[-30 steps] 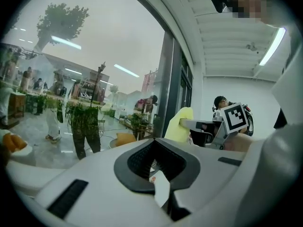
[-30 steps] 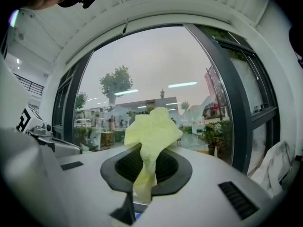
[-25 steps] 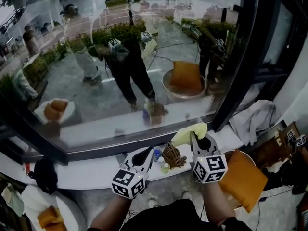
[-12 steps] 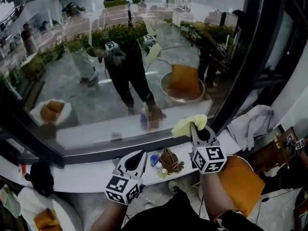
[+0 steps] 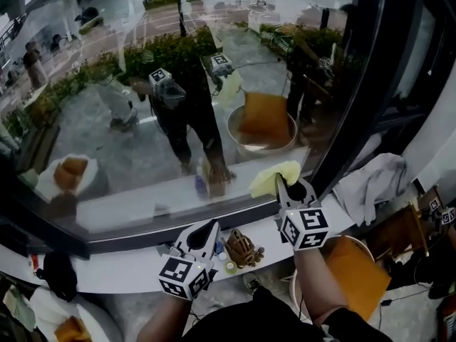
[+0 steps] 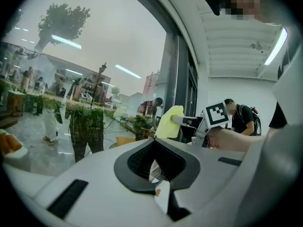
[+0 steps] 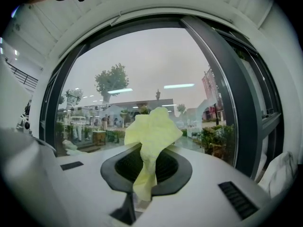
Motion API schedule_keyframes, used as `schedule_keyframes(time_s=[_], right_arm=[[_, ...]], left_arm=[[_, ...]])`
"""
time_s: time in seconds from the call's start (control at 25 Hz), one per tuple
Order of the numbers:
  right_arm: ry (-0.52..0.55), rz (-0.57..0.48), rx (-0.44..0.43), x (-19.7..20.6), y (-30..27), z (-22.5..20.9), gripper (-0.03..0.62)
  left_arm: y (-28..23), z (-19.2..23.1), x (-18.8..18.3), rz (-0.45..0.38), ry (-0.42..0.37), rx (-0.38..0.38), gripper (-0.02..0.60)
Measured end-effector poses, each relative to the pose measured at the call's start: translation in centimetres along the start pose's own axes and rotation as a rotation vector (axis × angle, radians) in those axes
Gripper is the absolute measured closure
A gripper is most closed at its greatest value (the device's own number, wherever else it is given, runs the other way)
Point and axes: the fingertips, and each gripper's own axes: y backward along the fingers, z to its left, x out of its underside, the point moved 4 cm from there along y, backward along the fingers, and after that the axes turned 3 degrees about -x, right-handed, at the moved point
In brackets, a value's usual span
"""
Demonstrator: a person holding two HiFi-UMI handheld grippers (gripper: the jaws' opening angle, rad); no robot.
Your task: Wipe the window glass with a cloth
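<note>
The big window glass (image 5: 164,98) fills the head view and mirrors the person and both grippers. My right gripper (image 5: 291,185) is shut on a pale yellow cloth (image 5: 273,177), raised to the pane's lower right corner, next to the dark frame post (image 5: 349,98). In the right gripper view the cloth (image 7: 152,129) bunches up out of the jaws in front of the glass (image 7: 142,79). My left gripper (image 5: 211,228) hangs lower over the sill, shut and empty. In the left gripper view its jaws stand closed, and the cloth (image 6: 168,122) shows beyond them.
A white sill (image 5: 121,268) runs below the pane, holding small bottles (image 5: 229,264), a brown woven object (image 5: 242,248) and a black item (image 5: 60,275). A grey garment (image 5: 374,180) lies at the right. An orange cushion (image 5: 356,275) sits below the right arm.
The right gripper has lifted the cloth a little higher, towards the bottom right of the glass. The left gripper stays low and shut.
</note>
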Motion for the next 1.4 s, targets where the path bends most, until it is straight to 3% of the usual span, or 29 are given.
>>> schedule_keyframes(time_s=[0.48,0.72,1.12,1.24,1.4], right_arm=[[-0.03,0.019,0.038,1.9,-7.8,-12.2,0.542],[0.077,0.021,0.107,1.3,-10.7,-14.9,0.542],[0.159,0.02,0.065,0.9,-14.0,-14.9,0.54],[0.169,0.02,0.04,1.1,-14.9,-14.0,0.54],[0.191,0.025,0.015,1.3,-16.7,-11.5,0.542]], left_arm=[[-12.3,-0.9,0.3,0.042,-0.015,-0.013,0.574],[-14.8,0.0,0.5,0.053,-0.02,-0.03,0.574],[-15.5,1.4,0.2,0.047,0.01,-0.15,0.574],[-14.7,2.0,0.5,0.047,-0.014,-0.173,0.574],[-12.9,3.6,0.4,0.043,0.008,-0.221,0.575]])
